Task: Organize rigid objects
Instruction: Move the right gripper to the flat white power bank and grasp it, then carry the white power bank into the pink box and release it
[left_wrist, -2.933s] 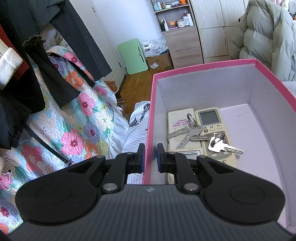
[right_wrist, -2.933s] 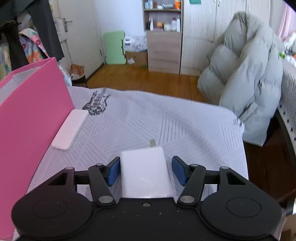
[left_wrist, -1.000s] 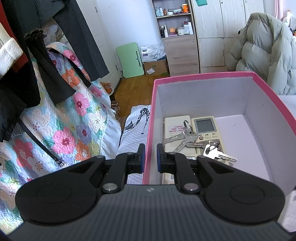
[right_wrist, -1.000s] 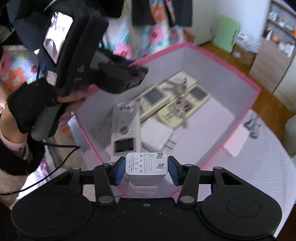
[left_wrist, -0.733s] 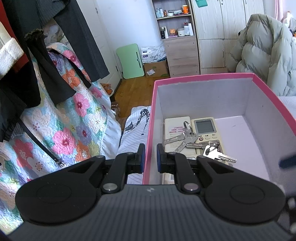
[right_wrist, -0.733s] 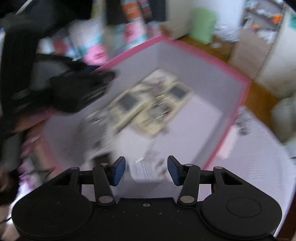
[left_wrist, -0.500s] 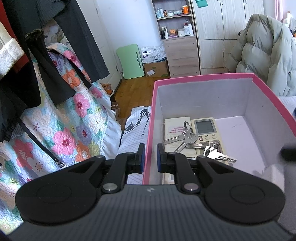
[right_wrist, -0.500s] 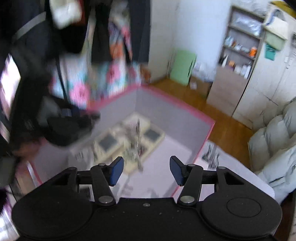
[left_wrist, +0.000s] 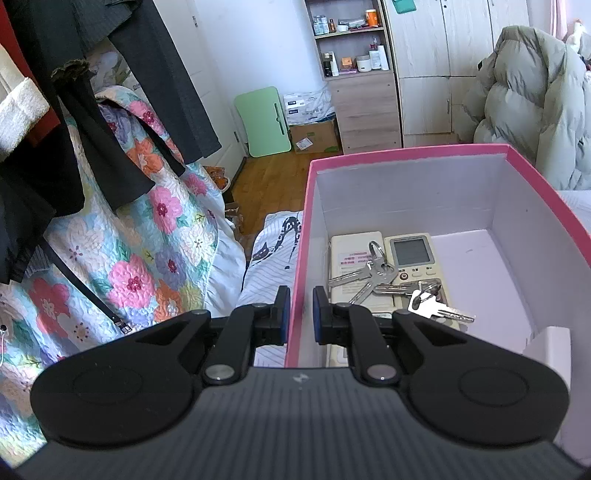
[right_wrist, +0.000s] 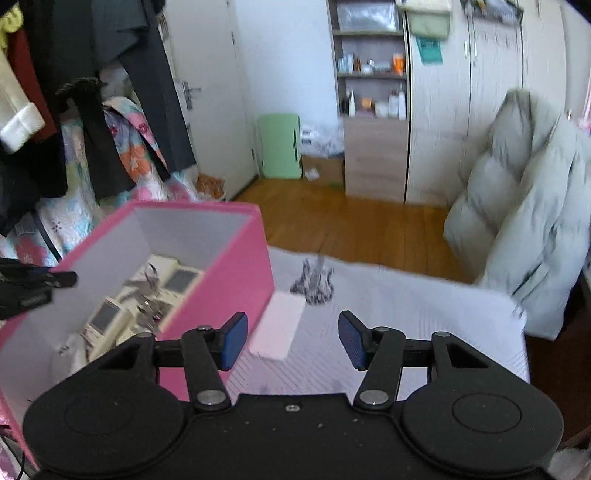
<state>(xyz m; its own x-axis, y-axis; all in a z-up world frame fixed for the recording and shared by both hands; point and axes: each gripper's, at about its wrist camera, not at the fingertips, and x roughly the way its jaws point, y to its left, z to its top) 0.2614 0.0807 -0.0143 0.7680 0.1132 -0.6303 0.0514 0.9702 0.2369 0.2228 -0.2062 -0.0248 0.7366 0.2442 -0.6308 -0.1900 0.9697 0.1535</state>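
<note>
Clamping the left wall of the pink cardboard box with a white inside (left_wrist: 406, 149), the left gripper (left_wrist: 298, 309) has its jaws closed on that wall. Inside lie two cream remote controls (left_wrist: 412, 258), silver keys (left_wrist: 373, 275) across them, and a white charger block (left_wrist: 550, 347) at the right wall. Farther right, the right gripper (right_wrist: 291, 339) hangs empty, jaws apart, above a flat white bar (right_wrist: 277, 330) on the bedsheet just beside the box.

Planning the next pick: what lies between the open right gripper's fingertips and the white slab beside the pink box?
Only bare bedsheet separates right gripper from slab, per the right wrist view.
</note>
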